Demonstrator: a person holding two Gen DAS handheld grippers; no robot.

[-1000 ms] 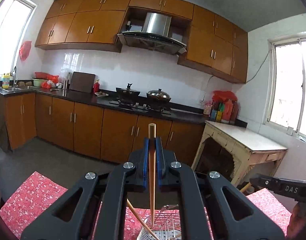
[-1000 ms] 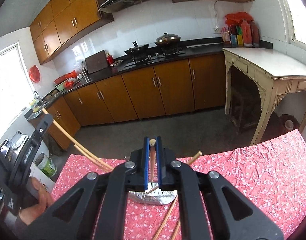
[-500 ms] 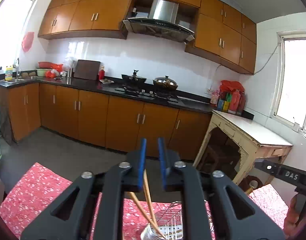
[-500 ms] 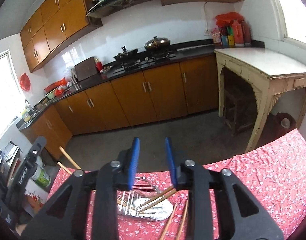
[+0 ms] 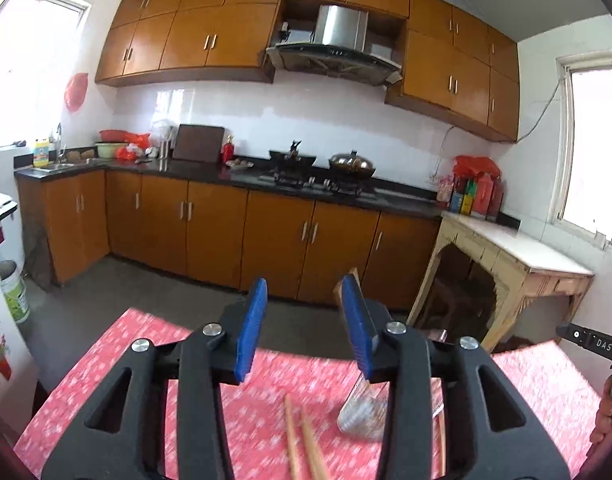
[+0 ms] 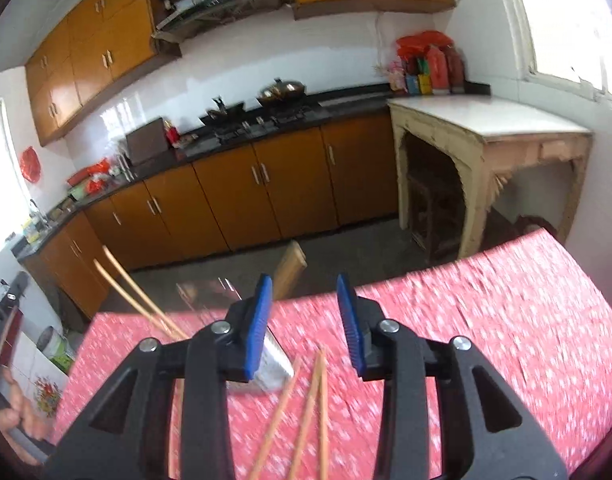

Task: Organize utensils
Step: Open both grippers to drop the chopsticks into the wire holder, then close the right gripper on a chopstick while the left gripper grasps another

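My left gripper (image 5: 303, 280) hangs over the red flowered tablecloth (image 5: 153, 360); its jaws are opening with nothing between them. Two loose wooden chopsticks (image 5: 301, 440) lie on the cloth below it. The metal wire utensil holder (image 5: 362, 412) is blurred, under its right finger. My right gripper (image 6: 303, 278) is also opening and holds nothing. Three loose chopsticks (image 6: 306, 400) lie under it. The holder (image 6: 275, 364) sits just behind its left finger, with two chopsticks (image 6: 129, 288) slanting out to the upper left.
A wooden piece (image 6: 289, 266) stands just past the table's far edge. The other gripper and a hand (image 6: 17, 412) are at the left rim. Brown kitchen cabinets (image 5: 209, 224) and a cream side table (image 5: 518, 256) stand across the floor.
Both grippers were shut on a chopstick over the holder, then opened and let go. Both have since moved down and away, and the loose chopsticks on the cloth have come into view.
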